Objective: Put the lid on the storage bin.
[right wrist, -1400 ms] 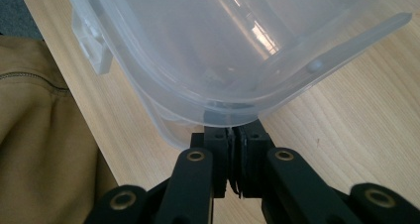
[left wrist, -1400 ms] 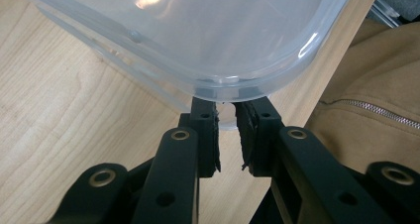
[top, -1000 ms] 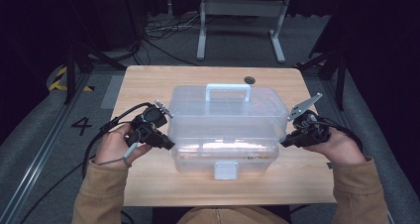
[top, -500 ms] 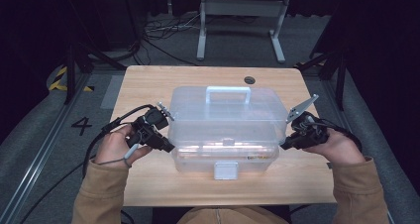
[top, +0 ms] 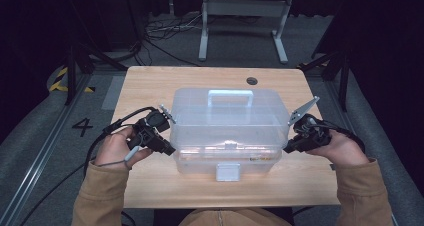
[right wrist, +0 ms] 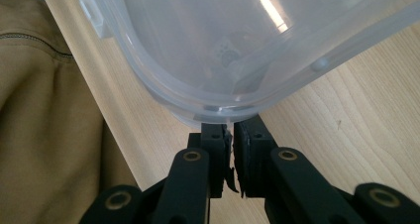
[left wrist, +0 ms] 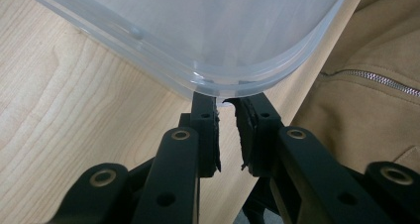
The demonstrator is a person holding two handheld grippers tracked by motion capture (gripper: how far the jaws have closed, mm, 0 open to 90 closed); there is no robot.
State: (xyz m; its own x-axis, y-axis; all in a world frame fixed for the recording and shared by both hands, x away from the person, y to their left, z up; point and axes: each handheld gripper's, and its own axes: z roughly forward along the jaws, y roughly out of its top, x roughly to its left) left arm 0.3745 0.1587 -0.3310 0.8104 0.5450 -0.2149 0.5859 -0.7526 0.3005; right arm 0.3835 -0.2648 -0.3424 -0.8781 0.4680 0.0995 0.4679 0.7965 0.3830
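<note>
A clear plastic box (top: 227, 126) with a lid handle (top: 230, 94) and a front latch (top: 227, 172) stands mid-table. My left gripper (top: 169, 149) is at its left side, low by the rim. In the left gripper view the box (left wrist: 198, 30) overhangs the tips of my left gripper (left wrist: 225, 99), whose jaws stand a narrow gap apart with nothing seen between them. My right gripper (top: 288, 148) is at the box's right side. In the right gripper view my right gripper (right wrist: 230, 127) meets the box (right wrist: 237, 45) under its rim; its jaws have just been opening slightly, a thin slit, nothing between.
The wooden table (top: 200, 81) carries a small dark round spot (top: 252, 80) behind the box. A cable (top: 120, 123) trails from the left gripper. Tan sleeves (top: 100, 196) come in from the bottom. A metal stand (top: 242, 16) is on the floor beyond.
</note>
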